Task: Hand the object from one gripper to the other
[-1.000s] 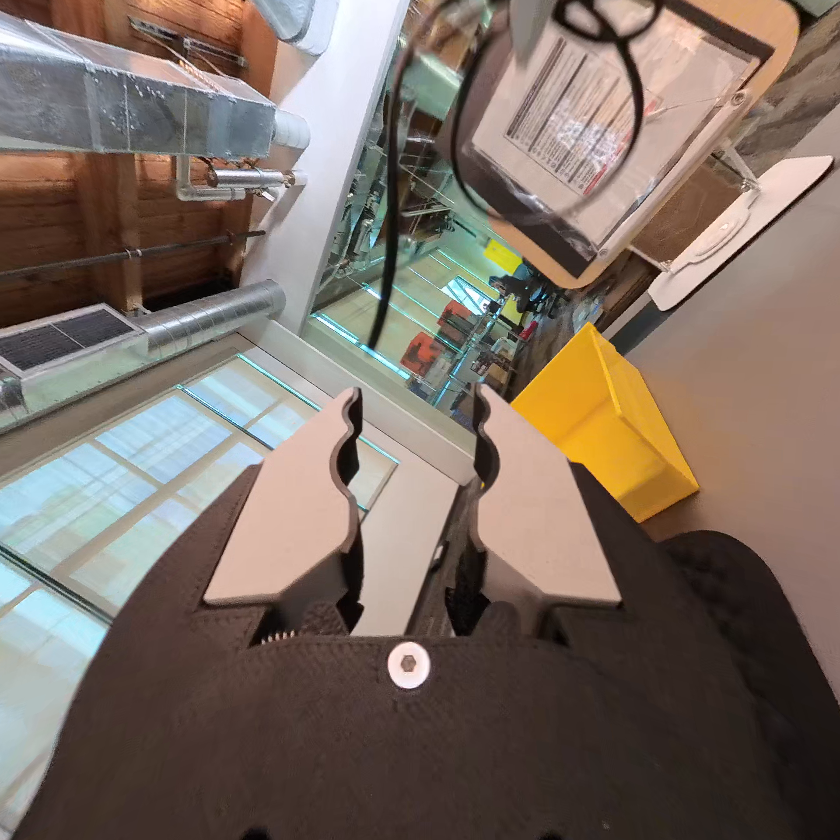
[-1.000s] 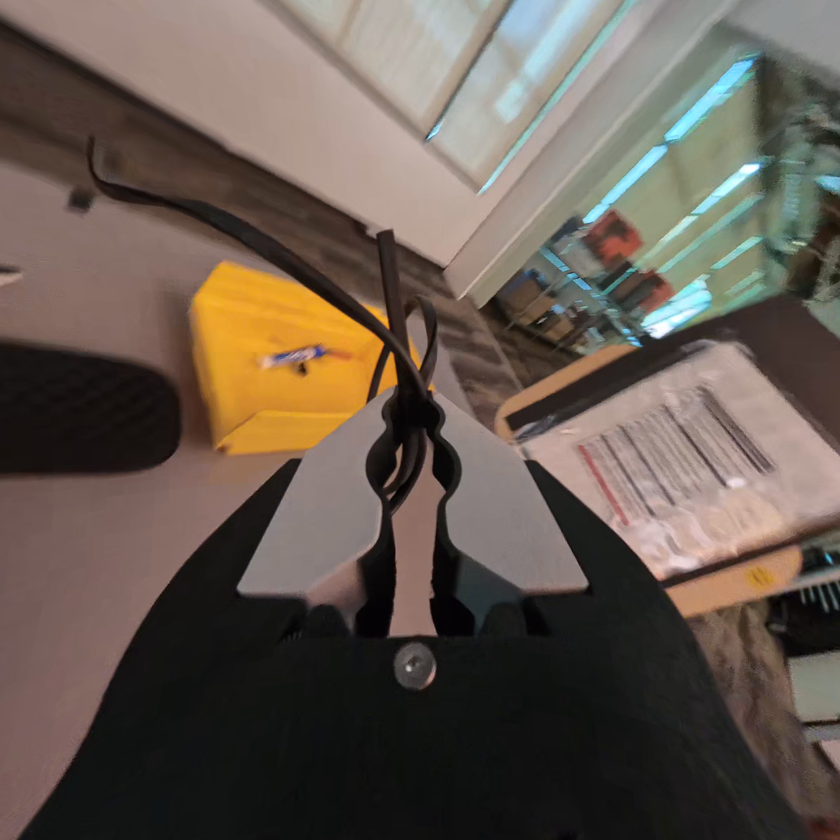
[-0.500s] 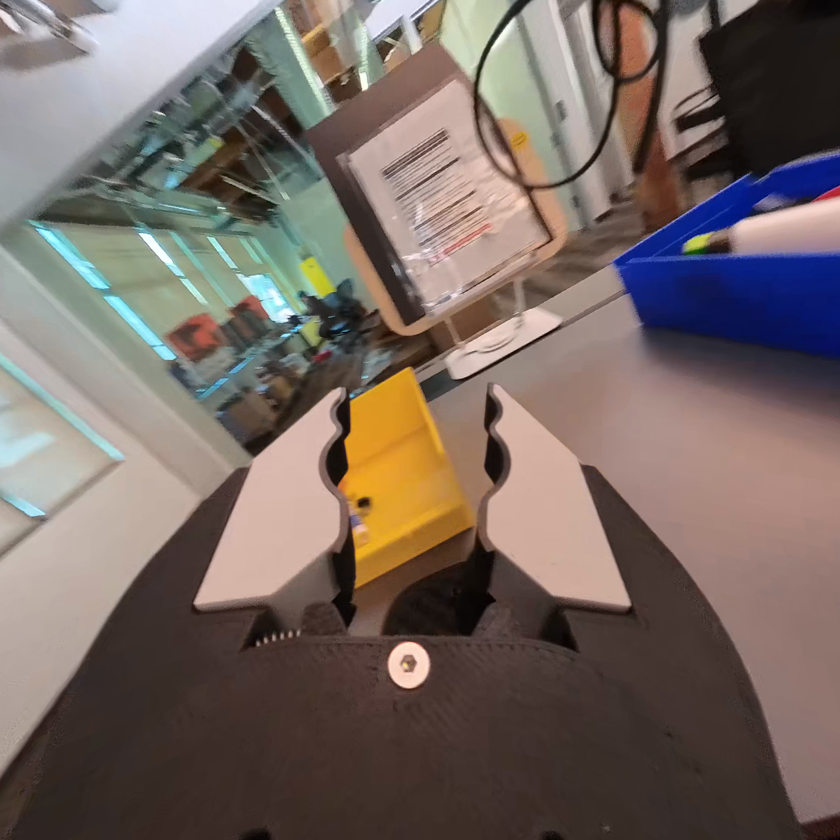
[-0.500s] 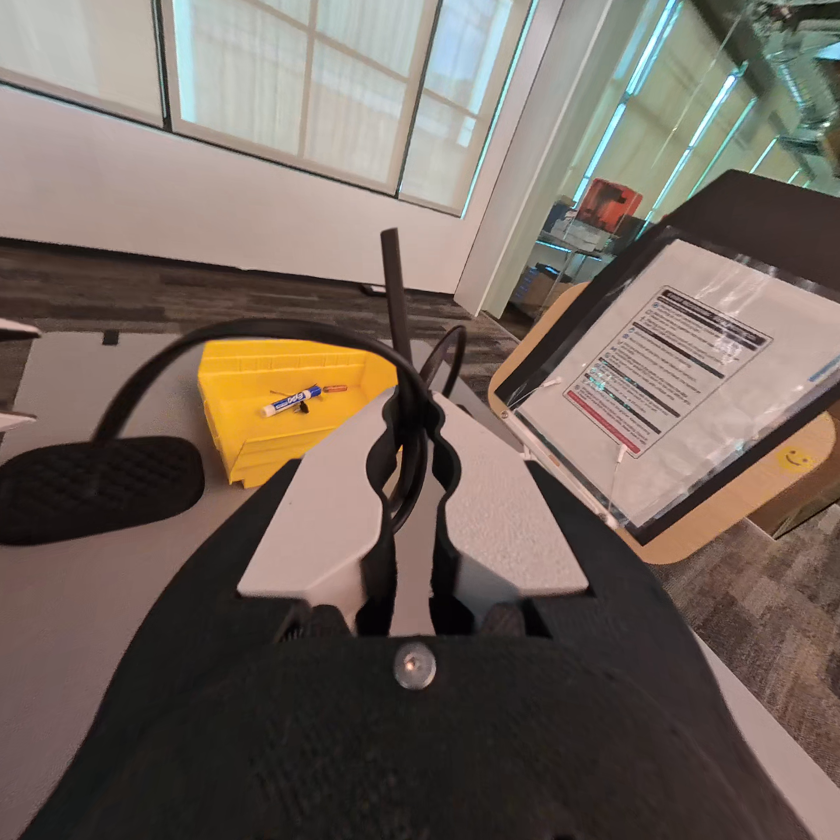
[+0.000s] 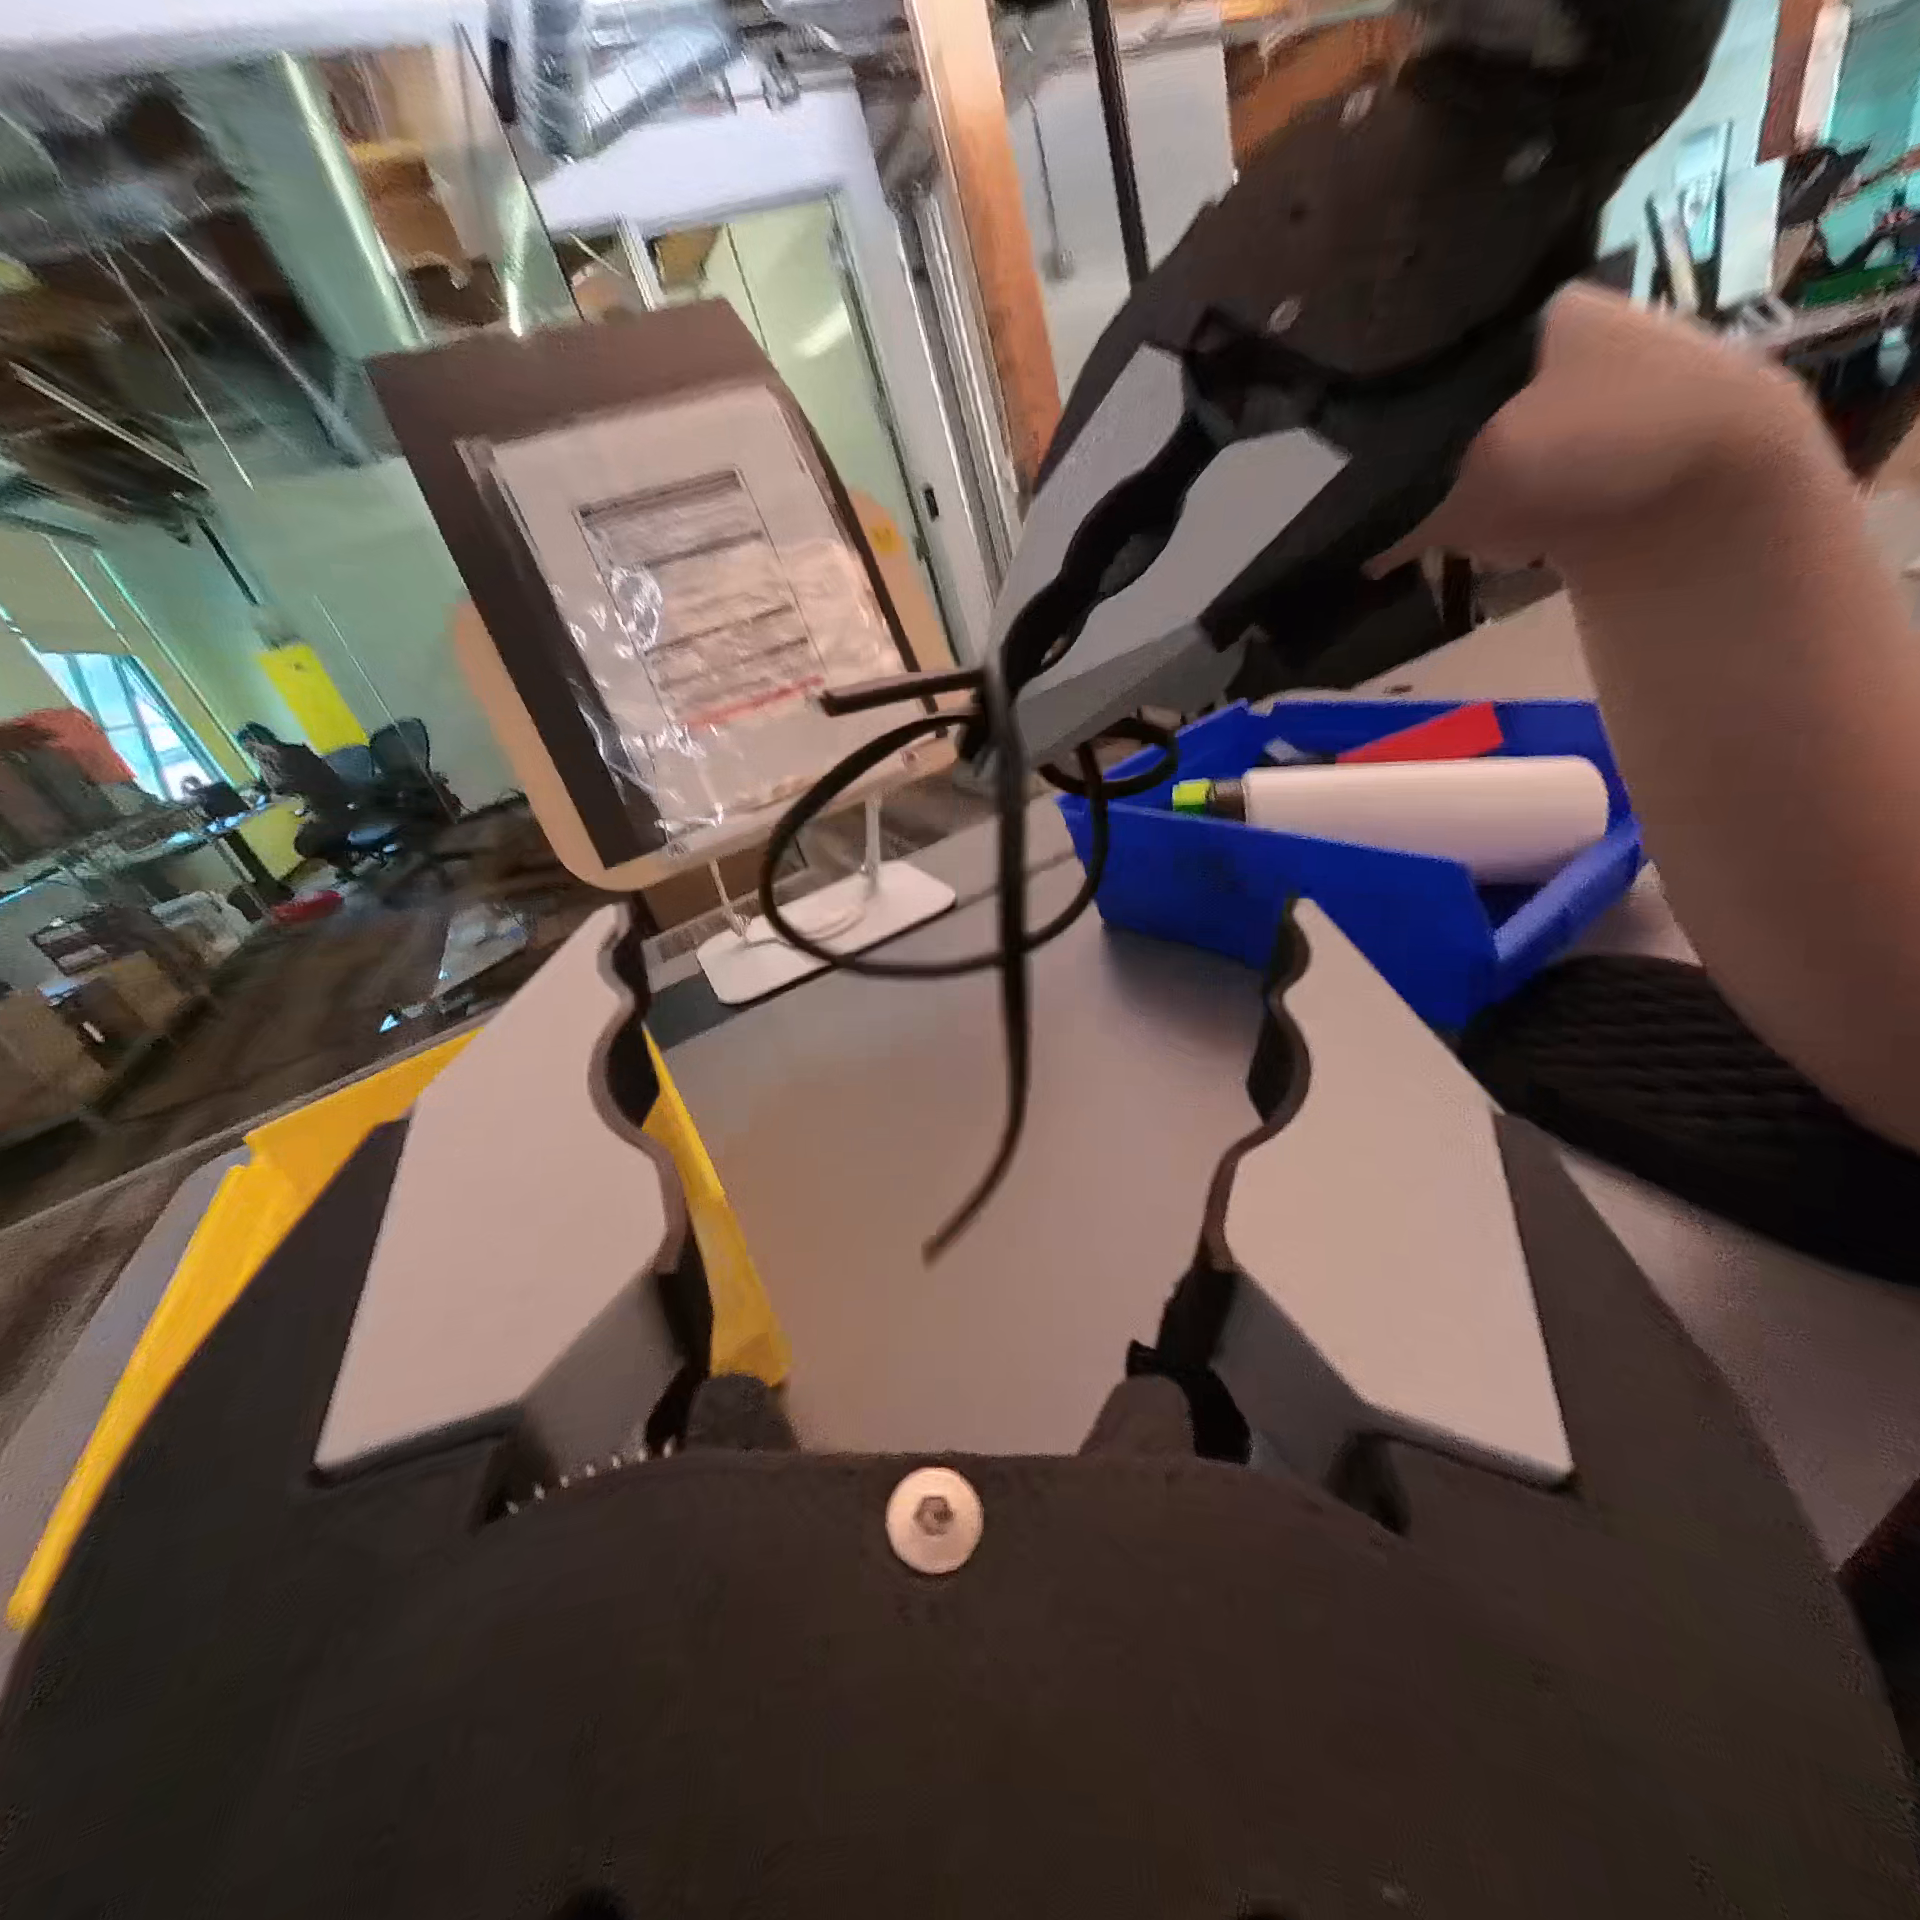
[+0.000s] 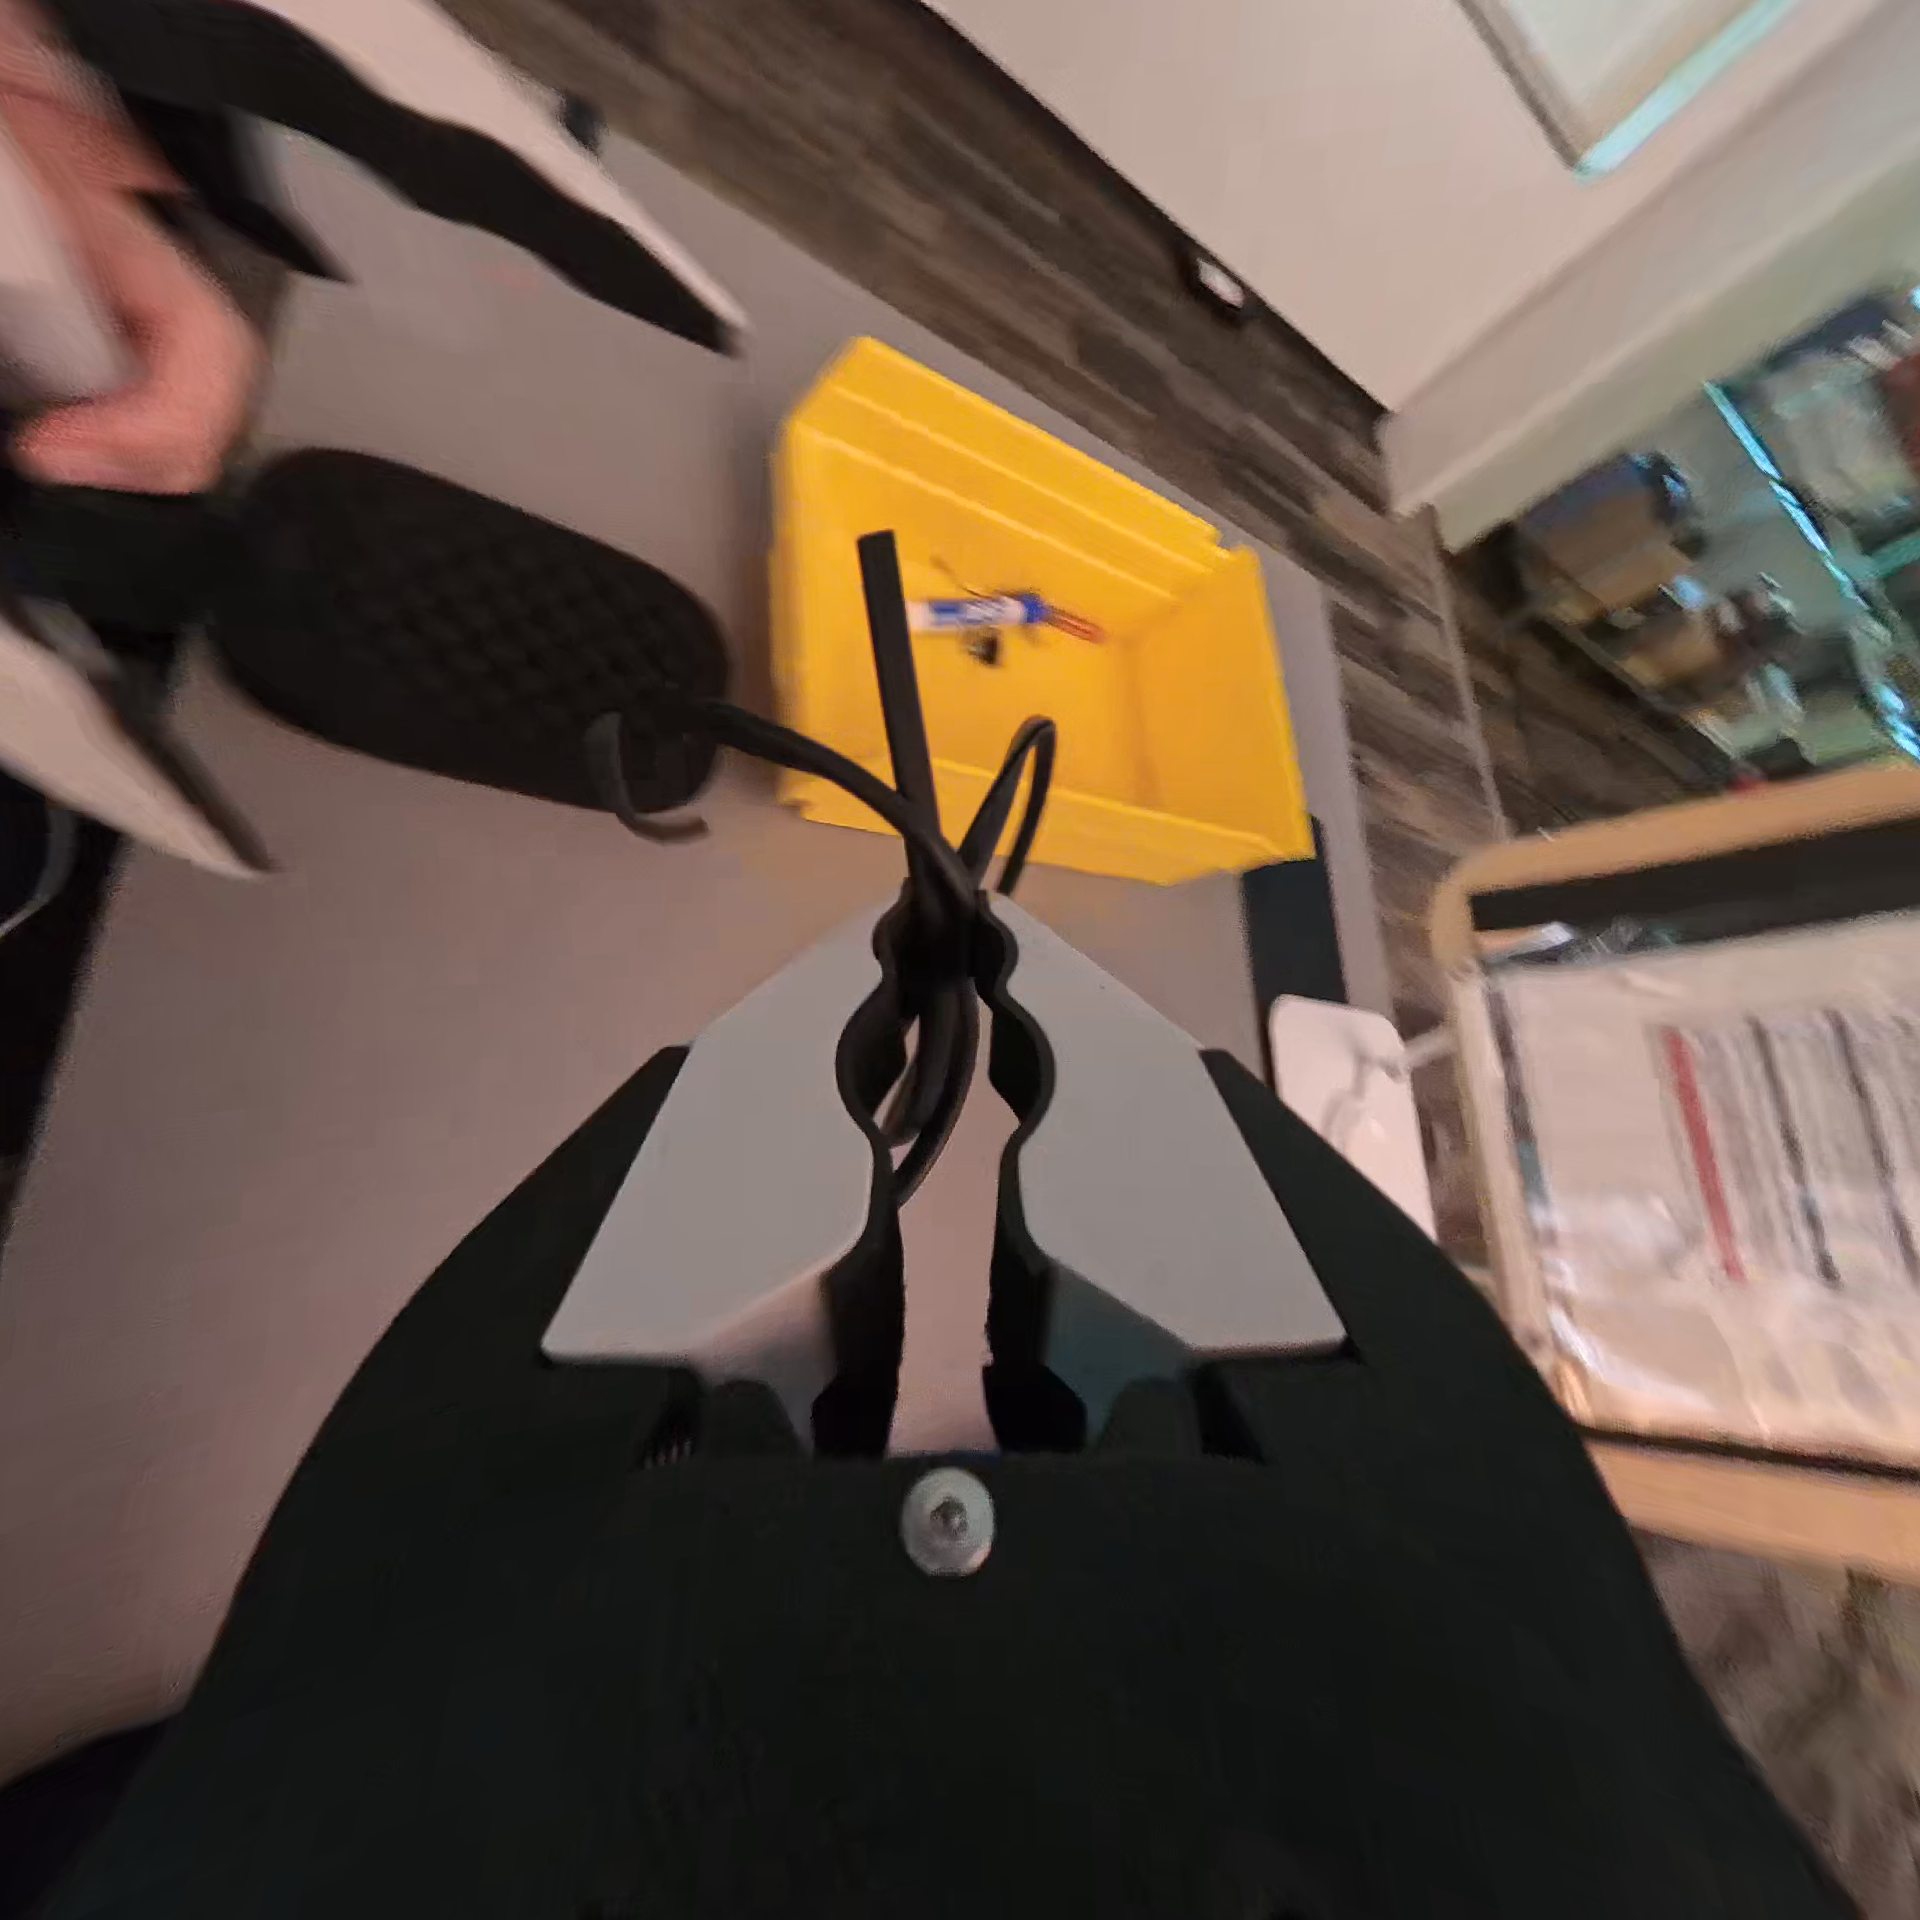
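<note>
The right hand-held gripper [image 6: 940,914] is pinching a black cable [image 6: 894,665] at its tips, above the surface [image 5: 914,1143]. The cable's loops are dangling ahead of the left hand-held gripper [image 5: 951,971], which is gaping wide and empty. Motion blur is smearing both views; the yellow bin [image 6: 1195,748] is half hidden in the left view.

Cable [image 5: 1003,940] hangs between both tongs (bin [image 5: 1351,894] behind, on table [image 5: 935,1195]).
</note>
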A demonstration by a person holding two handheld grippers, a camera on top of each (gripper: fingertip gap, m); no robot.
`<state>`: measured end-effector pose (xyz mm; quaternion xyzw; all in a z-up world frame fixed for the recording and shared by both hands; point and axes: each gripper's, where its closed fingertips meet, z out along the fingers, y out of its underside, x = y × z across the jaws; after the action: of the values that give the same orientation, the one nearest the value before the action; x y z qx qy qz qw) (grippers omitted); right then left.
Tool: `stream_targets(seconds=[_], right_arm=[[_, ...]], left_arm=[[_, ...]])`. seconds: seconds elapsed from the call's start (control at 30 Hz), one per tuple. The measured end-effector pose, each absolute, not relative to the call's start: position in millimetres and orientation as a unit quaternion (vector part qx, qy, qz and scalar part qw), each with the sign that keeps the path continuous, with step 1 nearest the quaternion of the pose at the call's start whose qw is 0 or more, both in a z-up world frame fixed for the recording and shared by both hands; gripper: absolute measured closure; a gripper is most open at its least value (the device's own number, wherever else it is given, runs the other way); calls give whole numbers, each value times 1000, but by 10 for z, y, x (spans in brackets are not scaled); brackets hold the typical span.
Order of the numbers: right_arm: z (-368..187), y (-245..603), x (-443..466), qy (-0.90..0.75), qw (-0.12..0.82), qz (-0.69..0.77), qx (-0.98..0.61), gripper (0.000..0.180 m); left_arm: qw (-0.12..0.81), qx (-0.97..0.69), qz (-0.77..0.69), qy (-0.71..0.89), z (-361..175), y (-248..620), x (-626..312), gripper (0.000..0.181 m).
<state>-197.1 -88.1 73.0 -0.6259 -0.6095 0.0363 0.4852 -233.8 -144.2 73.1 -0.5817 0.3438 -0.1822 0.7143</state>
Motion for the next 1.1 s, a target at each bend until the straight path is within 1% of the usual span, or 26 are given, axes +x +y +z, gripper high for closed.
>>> stream_targets(seconds=[0.13,0.3,0.37,0.43,0.5,0.53,0.6,0.67,0.8,1.0,1.07,1.1], right_arm=[[631,-1300,-2162,-687,455,76,-562,172],[743,-1711,-2230,-727,456,143,-494,172],[757,-1832,-2216,-743,453,162,-465,172],[770,-1883,-2182,-750,450,173,-453,172],[846,-1915,-2155,-744,457,197,-446,172],[896,-1909,-2139,-736,463,211,-447,172],[974,-1845,-2098,-717,472,232,-459,172],[960,-1783,-2063,-707,462,249,-474,171],[857,-1641,-2082,-700,446,255,-496,170],[909,-1558,-2123,-680,457,276,-502,161],[968,-1509,-2096,-668,473,274,-505,152],[1007,-1478,-2064,-660,484,271,-507,150]], left_arm=[[707,-576,-170,374,623,-1378,-2377,65],[639,-580,-229,451,317,-1573,-2210,84],[646,-574,-223,450,298,-1570,-2213,111],[655,-551,-236,459,335,-1643,-2200,130],[655,-523,-264,477,382,-1770,-2188,170],[655,-510,-283,480,425,-1831,-2189,181],[648,-496,-332,473,522,-1930,-2203,181],[635,-501,-368,459,593,-1945,-2228,181],[634,-532,-380,413,657,-1804,-2276,181],[628,-553,-428,342,812,-1621,-2386,181],[626,-560,-429,333,890,-1536,-2411,181],[628,-560,-429,330,948,-1496,-2425,181]])
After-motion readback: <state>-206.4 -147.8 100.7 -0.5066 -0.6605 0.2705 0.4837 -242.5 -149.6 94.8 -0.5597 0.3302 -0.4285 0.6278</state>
